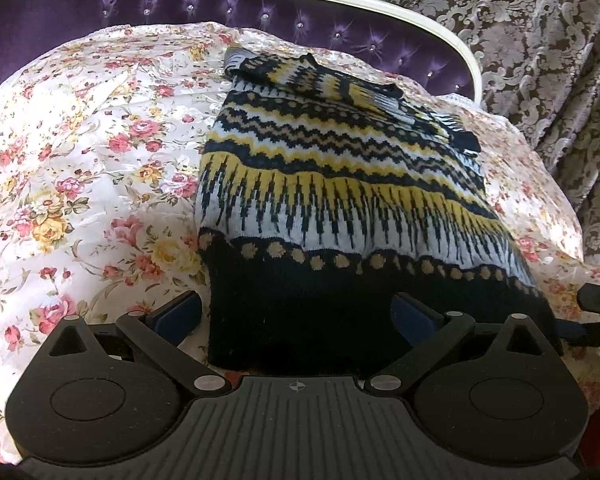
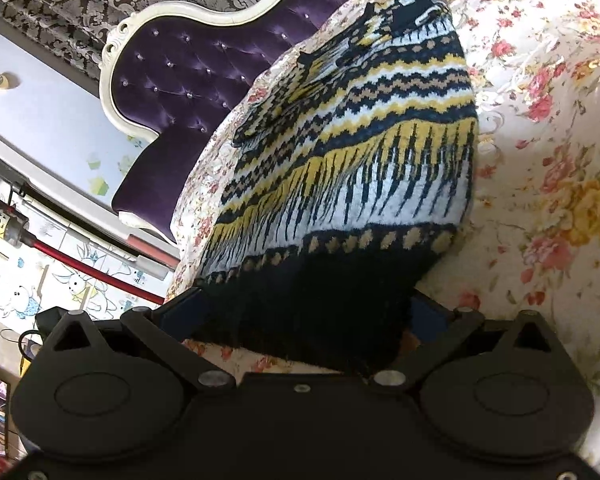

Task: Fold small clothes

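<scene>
A small knitted sweater (image 1: pixel 340 184) with navy, yellow, white and tan bands lies on a floral bedspread (image 1: pixel 80 160), its sleeves folded over its far end. Its dark navy hem lies nearest me. My left gripper (image 1: pixel 296 312) is open, its fingers (image 1: pixel 180 312) spread on either side of the hem's left part. In the right wrist view the same sweater (image 2: pixel 360 160) fills the middle. My right gripper (image 2: pixel 300 312) is open too, and the navy hem lies between its fingers (image 2: pixel 184 308). Whether either pad touches the knit I cannot tell.
A purple tufted headboard (image 1: pixel 140 4) with a white frame stands behind the bed. Patterned brown curtains (image 1: pixel 540 60) hang at the right. In the right wrist view the bed's edge (image 2: pixel 196 208) drops off at the left, with a red vacuum cleaner (image 2: pixel 8 224) beside a wall.
</scene>
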Tool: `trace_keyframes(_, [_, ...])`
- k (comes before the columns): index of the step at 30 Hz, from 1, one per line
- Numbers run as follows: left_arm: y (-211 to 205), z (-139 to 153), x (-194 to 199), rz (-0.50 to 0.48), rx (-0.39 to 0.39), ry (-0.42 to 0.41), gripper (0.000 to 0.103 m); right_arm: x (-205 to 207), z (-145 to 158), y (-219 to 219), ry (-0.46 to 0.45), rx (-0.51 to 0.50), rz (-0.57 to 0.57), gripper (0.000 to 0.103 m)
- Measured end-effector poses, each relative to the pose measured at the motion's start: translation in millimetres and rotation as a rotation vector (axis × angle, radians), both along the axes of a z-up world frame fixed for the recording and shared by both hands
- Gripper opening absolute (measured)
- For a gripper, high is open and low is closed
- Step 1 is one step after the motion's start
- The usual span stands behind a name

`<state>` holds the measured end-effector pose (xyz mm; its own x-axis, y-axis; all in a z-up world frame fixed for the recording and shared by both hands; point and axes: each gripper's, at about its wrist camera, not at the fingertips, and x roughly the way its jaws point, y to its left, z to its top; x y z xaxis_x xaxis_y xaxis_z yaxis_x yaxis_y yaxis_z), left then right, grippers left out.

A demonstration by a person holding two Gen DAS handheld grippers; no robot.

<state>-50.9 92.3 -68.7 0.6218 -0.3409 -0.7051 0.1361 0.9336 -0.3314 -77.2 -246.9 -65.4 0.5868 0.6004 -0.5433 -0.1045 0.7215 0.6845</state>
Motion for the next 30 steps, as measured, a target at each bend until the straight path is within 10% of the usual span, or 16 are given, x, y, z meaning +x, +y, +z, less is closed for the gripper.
trace_keyframes(10, [1.1,-0.2,2.0,0.000,-0.019,0.015,0.099,-2.7,1.4,-0.6,-0.041,0.020,-0.006,0.103])
trace_keyframes(13, [1.4,1.2,1.3,-0.005,-0.026,0.014,0.076,-1.7,-0.1,0.7,-0.041,0.012,0.002,0.100])
trace_keyframes(19, [9.3,-3.0,6.0,0.003,-0.025,0.021,0.011,2.0,0.2,3.9,-0.031,-0.077,0.003,0.052])
trace_keyframes(22, [16.4,-1.9,6.9,0.016,-0.076,0.013,0.009,2.2,1.5,3.4,-0.036,-0.135,-0.013,0.019])
trace_keyframes(30, [19.0,31.0,9.4,0.003,-0.152,-0.073,0.009,1.7,29.0,-7.7,-0.135,-0.122,0.001,0.018])
